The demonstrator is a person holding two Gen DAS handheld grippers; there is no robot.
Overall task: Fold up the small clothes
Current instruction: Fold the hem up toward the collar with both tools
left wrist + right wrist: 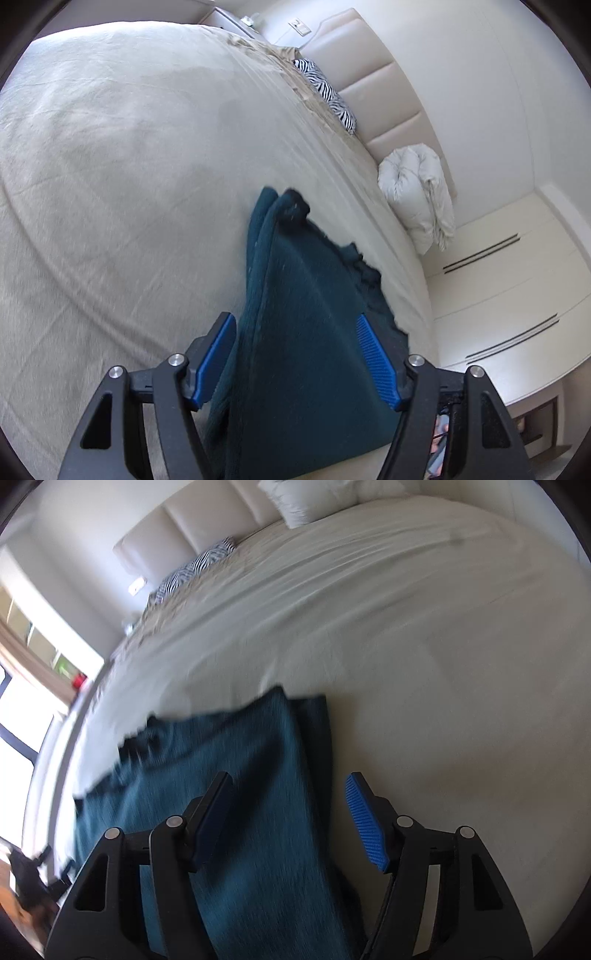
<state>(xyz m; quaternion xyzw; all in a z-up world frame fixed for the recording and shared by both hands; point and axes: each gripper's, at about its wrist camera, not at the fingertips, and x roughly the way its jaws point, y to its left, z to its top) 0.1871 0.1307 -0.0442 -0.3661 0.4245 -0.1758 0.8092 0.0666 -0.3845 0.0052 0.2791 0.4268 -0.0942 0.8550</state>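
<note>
Beige bed cover (129, 166) carries a dark teal garment (303, 332), folded lengthwise and far from the zebra pillow (328, 96). Left gripper (299, 354) stands wide with the garment between its fingers; right gripper (291, 819) is also wide, over the garment's edge

You'll find no readable text, label, brand or number in either wrist view. The small wall plate (300, 26) at 12 o'clock beside the headboard (373, 85) is too small and blurred to show any marking.
</note>
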